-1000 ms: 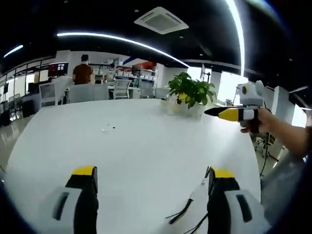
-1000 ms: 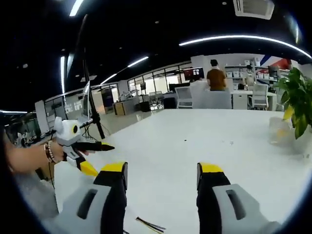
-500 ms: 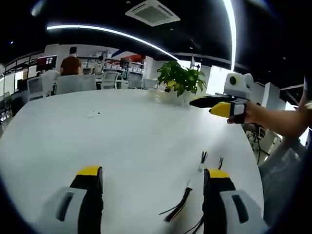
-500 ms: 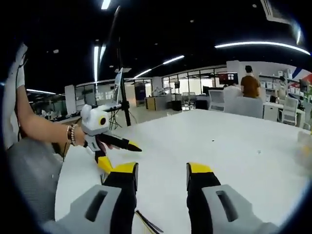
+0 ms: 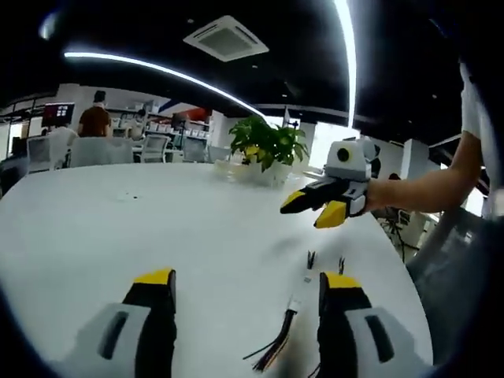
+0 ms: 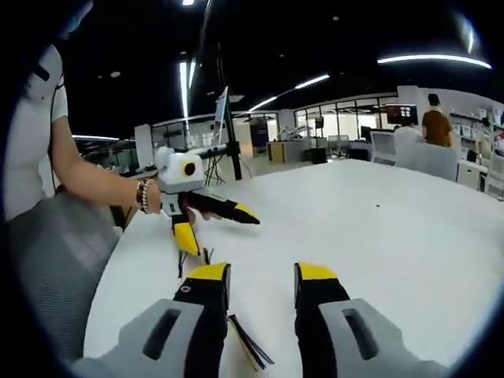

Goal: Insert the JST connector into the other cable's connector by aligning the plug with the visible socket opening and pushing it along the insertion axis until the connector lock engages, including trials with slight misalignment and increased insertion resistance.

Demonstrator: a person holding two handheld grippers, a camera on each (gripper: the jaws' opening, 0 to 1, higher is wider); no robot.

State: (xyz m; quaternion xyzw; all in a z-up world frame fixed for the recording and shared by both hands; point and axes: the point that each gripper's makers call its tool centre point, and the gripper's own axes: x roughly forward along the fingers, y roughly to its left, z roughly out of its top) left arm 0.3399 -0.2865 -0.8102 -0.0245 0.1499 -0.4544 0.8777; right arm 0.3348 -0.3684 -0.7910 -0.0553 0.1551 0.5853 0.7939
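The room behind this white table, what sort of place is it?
Most likely an open-plan office: rows of desks and office chairs in the background, a ceiling air-conditioning unit, a potted plant on the white table.

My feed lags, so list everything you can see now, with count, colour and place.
Table: one, white, under both grippers.
Cables: count unclear, dark wires with a pale connector, on the table by the left gripper's right jaw.
Plant: one, green, far table edge.
Chairs: several, pale, beyond the table.
People: some, standing or sitting in the background.
Left gripper: yellow-tipped, open, empty.
Right gripper: yellow-tipped, open, empty.
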